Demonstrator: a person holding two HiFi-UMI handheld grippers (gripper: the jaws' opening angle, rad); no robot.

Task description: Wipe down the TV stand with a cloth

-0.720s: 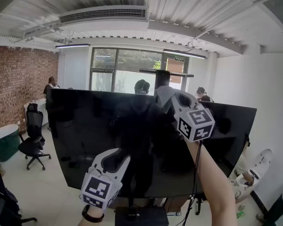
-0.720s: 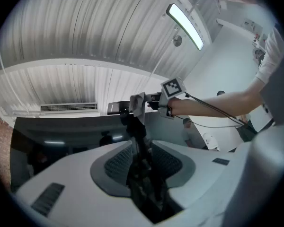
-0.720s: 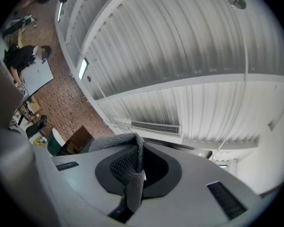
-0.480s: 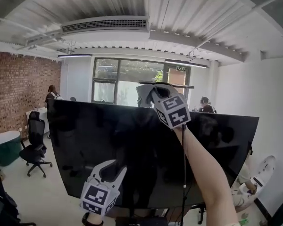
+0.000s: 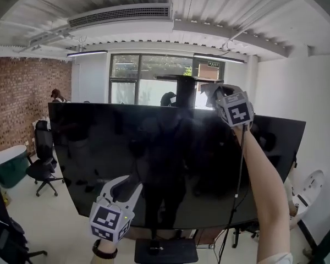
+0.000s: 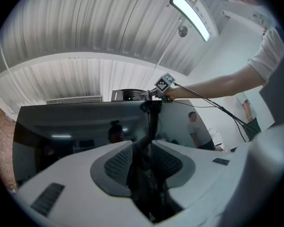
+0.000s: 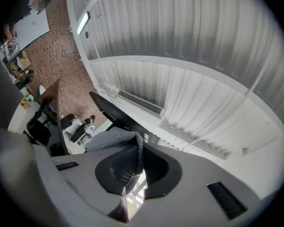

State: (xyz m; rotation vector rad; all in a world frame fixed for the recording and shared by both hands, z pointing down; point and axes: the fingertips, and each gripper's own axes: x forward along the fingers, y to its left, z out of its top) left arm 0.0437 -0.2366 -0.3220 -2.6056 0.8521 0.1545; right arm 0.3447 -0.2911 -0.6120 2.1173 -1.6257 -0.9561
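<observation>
At TV (image 5: 154, 158) top edge, right gripper (image 5: 213, 91) is clamped on grey cloth (image 7: 114, 144); stand (image 5: 165, 252) sits below, untouched. Left gripper (image 5: 127, 185) hangs low by the screen, jaws slightly apart, nothing between. Risk: cloth is held by one fold, so dragging may pull it free; a hard push could rock the TV. Since 0.5 s ago right gripper slid rightward along the edge; left barely moved.

Left gripper (image 6: 142, 149) jaws slightly apart before the TV screen (image 6: 61, 126).
</observation>
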